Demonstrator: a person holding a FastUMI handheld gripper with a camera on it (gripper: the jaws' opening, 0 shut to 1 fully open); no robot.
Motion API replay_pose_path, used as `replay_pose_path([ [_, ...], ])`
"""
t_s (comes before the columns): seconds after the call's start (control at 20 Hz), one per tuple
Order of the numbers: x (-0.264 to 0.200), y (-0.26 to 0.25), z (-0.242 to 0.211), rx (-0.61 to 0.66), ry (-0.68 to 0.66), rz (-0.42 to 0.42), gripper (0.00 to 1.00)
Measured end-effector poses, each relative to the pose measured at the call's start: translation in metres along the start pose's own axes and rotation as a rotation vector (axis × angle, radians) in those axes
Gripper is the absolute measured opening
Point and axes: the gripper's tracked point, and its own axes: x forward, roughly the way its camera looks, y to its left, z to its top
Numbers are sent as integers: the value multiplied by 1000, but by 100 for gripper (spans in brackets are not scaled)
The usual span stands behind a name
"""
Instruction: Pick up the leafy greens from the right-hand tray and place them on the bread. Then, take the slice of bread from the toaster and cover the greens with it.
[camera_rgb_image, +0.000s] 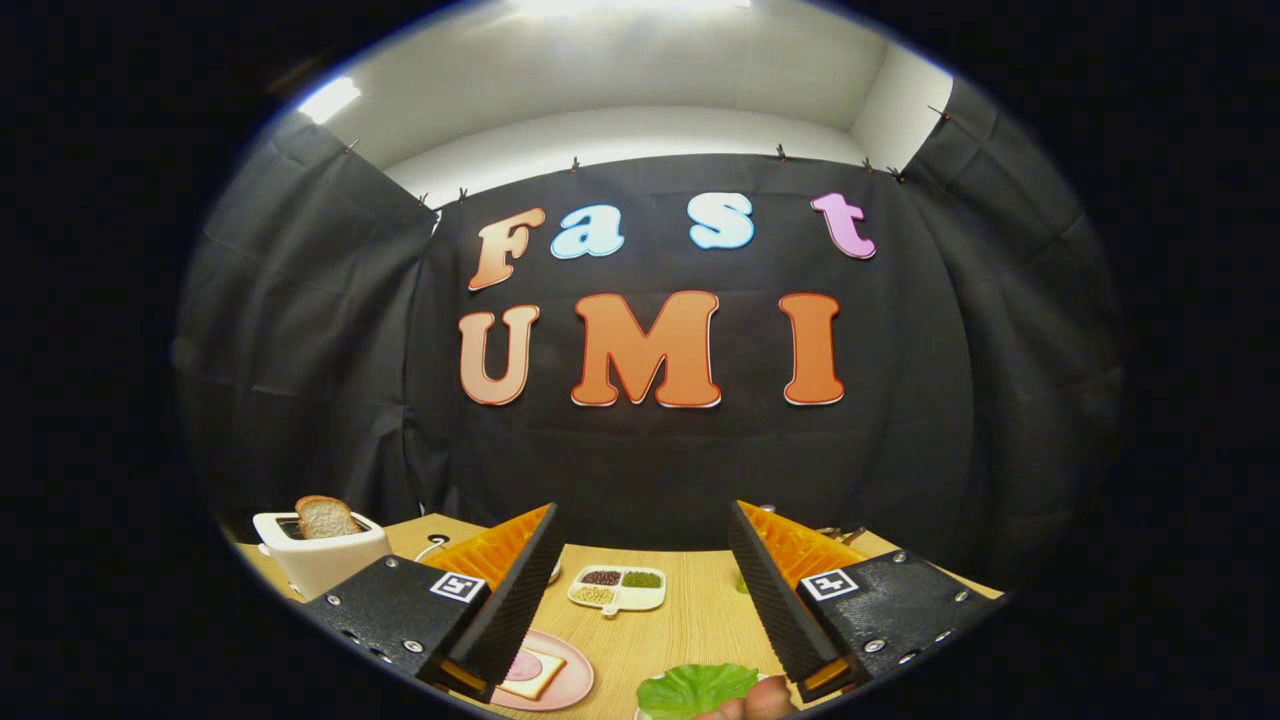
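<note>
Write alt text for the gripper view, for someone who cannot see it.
An open gripper hovers over a wooden table, holding nothing. A leafy green lies just below its fingers, with a pink plate carrying bread to the left. Beyond the fingers sits a small divided dish; a white toaster with a slice of bread in it stands far left.

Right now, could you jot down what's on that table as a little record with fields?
claw: open, fingers wide apart, holding nothing
leafy greens: on the near tray, just below and between the fingers
bread: on the pink plate by one finger, something pink laid on it
toaster: white, off to the side, a bread slice sticking up
divided dish: beyond the fingers, three sections of beans or grains
table: light wood
</note>
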Motion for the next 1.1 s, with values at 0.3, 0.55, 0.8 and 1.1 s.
replay_pose_path([
  [0.3, 1, -16, -13, -15, 39, -16, 99],
  [0.55, 5, -35, -48, -116, 190, -20, 99],
  [0.8, 2, -56, -101, -184, 394, -29, 99],
  [1.1, -2, -50, -137, -140, 599, 85, 99],
])
